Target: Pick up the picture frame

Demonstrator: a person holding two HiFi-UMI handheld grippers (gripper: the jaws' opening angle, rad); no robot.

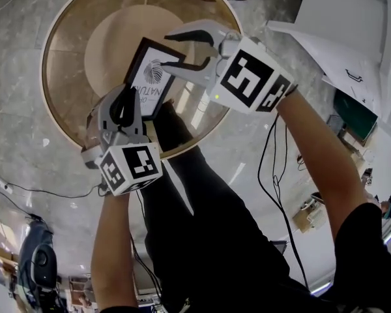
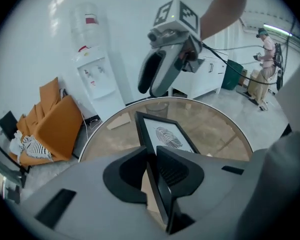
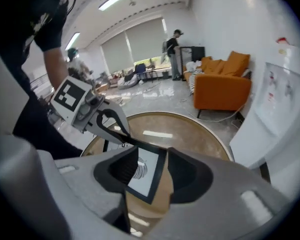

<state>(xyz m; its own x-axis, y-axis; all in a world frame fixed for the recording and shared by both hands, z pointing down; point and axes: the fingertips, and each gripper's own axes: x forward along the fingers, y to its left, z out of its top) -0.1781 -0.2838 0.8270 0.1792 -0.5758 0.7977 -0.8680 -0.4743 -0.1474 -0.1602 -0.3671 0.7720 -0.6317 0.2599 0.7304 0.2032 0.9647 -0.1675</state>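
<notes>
**Left tongs clamped on the frame, right tongs wide around its corner**

Nearest the person, above the forearm, the left gripper (image 1: 125,106) has its jaws closed on the near edge of the picture frame (image 1: 155,77). In the left gripper view the black moulding runs straight between the two pads, pinched from both faces. The frame stands tilted, its fingerprint print facing upward, over the near half of the table and well inside the rim; whether its lowest edge touches the glass cannot be told.

Just beyond, the right gripper (image 1: 167,51) reaches in from the right with its jaws spread wide, one on each side of the frame's far right corner. The right gripper view shows that corner between the pads with a gap on either side, so nothing is gripped there. The two grippers sit close together, parted only by the frame itself.

Below lies the round glass table (image 1: 44,77); its top is bare around the frame, out to the rim on the left and far sides; a wooden base (image 1: 111,34) shows through the glass.

Past the rim, the grey stone floor (image 1: 19,155) lies open to the left; on the right, white furniture (image 1: 352,31) stands near the table's edge. Farther off, an orange sofa (image 3: 225,86) and a water dispenser (image 2: 92,64) stand by the white wall; a person (image 3: 172,46) stands well apart.
</notes>
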